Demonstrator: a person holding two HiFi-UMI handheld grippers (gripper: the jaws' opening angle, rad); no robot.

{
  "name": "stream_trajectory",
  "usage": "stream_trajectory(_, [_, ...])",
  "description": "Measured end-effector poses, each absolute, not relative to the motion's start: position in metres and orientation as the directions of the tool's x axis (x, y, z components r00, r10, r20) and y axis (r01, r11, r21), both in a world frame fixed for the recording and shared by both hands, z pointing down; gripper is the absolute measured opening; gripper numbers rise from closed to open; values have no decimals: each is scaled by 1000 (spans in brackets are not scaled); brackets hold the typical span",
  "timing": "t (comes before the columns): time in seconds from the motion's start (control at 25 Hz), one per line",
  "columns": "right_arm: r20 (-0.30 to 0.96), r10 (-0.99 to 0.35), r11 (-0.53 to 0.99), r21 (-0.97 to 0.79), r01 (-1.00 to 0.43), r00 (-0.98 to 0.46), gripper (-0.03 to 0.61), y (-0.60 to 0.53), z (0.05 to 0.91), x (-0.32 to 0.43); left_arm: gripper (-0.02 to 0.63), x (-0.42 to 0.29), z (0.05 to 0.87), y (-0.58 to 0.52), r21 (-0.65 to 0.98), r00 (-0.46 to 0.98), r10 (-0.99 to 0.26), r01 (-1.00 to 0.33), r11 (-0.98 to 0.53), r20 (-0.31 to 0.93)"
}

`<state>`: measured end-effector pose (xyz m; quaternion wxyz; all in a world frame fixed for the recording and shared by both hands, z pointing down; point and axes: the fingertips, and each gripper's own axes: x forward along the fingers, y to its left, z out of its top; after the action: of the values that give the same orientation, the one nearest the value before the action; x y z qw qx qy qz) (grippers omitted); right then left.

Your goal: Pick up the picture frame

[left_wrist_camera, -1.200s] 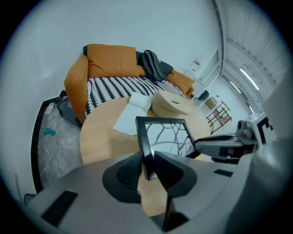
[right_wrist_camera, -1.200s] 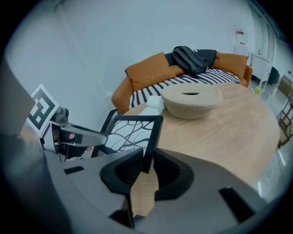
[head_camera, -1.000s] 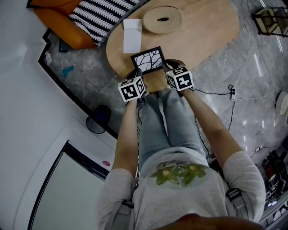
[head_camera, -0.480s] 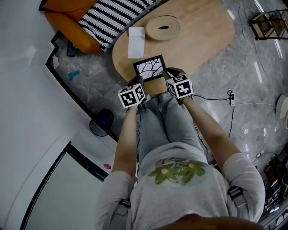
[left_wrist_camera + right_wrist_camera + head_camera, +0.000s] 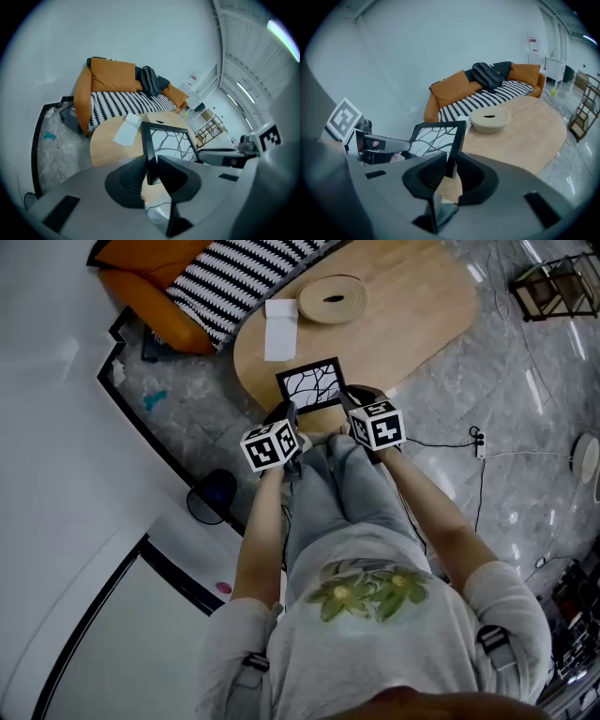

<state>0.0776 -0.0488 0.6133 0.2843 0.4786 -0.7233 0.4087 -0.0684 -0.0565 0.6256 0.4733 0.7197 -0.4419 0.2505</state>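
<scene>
Keep picture frame [image 5: 310,382] level, left gripper [image 5: 151,168] and right gripper [image 5: 450,169] each squeezing a side edge (edge right between the fingers [image 5: 125,180]); lift both together.

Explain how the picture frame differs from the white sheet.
The picture frame has a black border and branch pattern; the white sheet is plain. The left claw and right claw grip the frame; the sheet lies flat on the table. Both are rectangular.

Arms outstretched, left claw [image 5: 290,414] and right claw [image 5: 346,400] side by side, downward-tilted, jaws clamped.
</scene>
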Motion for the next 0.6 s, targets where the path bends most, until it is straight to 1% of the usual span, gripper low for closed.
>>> stream_trajectory(0.4, [778,-498,215,-316,-924,-382,77,-39,573,77,89,-69,585,-44,469,498,-446,-864,-184,743])
stream_trajectory(0.6, [761,-514,243,-314,-918,-396,77,-35,550,74,91,-72,562,-40,472,502,-478,-860,-191,721])
